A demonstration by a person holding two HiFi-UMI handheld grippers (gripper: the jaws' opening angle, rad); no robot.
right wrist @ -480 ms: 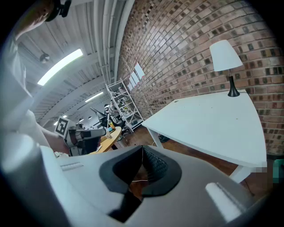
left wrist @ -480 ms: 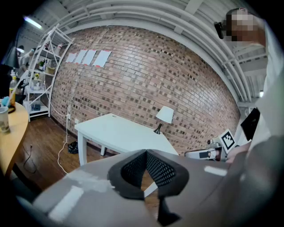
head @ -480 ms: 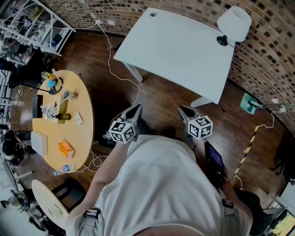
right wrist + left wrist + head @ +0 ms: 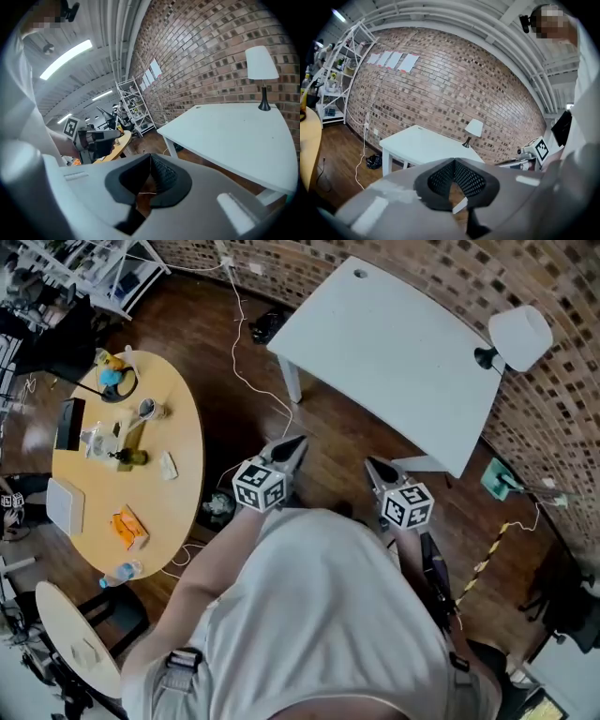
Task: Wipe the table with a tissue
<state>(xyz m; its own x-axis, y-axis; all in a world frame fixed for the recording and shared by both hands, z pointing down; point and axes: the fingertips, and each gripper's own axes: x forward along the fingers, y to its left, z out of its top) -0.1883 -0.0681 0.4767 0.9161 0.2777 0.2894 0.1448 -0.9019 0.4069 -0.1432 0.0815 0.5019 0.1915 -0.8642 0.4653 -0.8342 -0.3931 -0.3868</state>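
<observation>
A white rectangular table (image 4: pixel 394 348) stands by the brick wall, its top bare except for a white lamp (image 4: pixel 518 334) at the far right corner. My left gripper (image 4: pixel 292 446) hovers over the wooden floor short of the table's near edge, shut with nothing between its jaws. My right gripper (image 4: pixel 373 466) hangs beside it, also shut and empty. The left gripper view has the table (image 4: pixel 422 145) and lamp (image 4: pixel 474 127) ahead beyond the closed left gripper (image 4: pixel 453 161). The right gripper (image 4: pixel 150 157) faces the table (image 4: pixel 234 136) from its right side. I cannot make out a tissue in either gripper.
A round wooden table (image 4: pixel 173 442) at the left carries a bottle, a dark tablet, an orange packet (image 4: pixel 129 528) and small white items. A white cable (image 4: pixel 246 371) trails over the floor. Shelving (image 4: pixel 112 268) stands at the far left, a chair (image 4: pixel 80 643) near the bottom left.
The scene has slid rightward in the head view, so the white table now sits more to the right. Both grippers stay shut in front of the body, the left slightly higher.
</observation>
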